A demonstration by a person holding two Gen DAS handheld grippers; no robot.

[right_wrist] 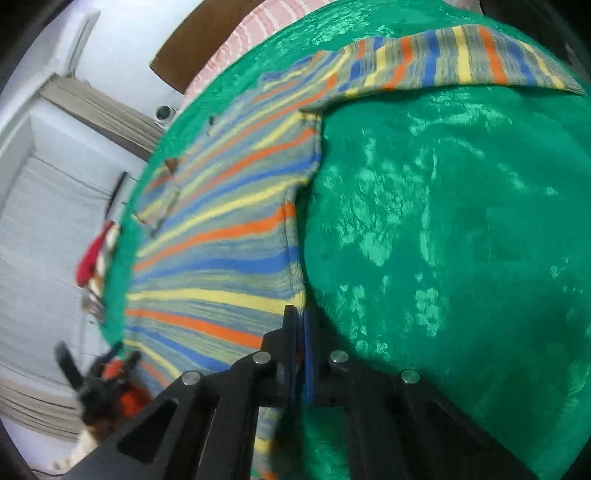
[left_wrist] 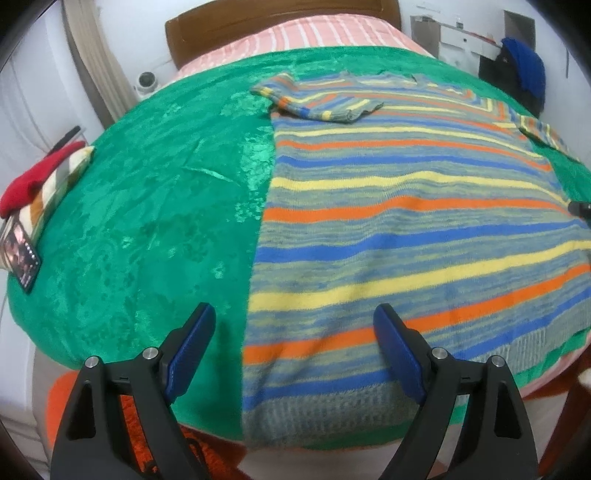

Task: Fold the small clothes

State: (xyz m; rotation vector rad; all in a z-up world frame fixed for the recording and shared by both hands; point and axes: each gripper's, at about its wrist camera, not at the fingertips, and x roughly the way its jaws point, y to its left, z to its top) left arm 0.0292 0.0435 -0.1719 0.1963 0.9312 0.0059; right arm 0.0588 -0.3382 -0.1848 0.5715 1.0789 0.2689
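A knit sweater (left_wrist: pixel 406 221) with orange, blue and yellow stripes lies flat on a green velvet cloth (left_wrist: pixel 147 203). Its left sleeve (left_wrist: pixel 325 105) is folded in over the chest. My left gripper (left_wrist: pixel 291 325) hangs open over the hem's left corner, one finger above the green cloth and the other above the sweater, with nothing between them. In the right wrist view my right gripper (right_wrist: pixel 301 314) is shut on the side edge of the sweater (right_wrist: pixel 221 251), where it meets the green cloth (right_wrist: pixel 443 258). The right sleeve (right_wrist: pixel 461 59) lies spread outward.
A red item on folded striped cloth (left_wrist: pixel 33 181) sits at the cloth's left edge. Behind are a wooden headboard (left_wrist: pixel 280 22), a pink striped sheet (left_wrist: pixel 314 33), a white dome camera (left_wrist: pixel 147 79) and a blue garment (left_wrist: pixel 528 70). An orange rug (left_wrist: pixel 136 424) lies below.
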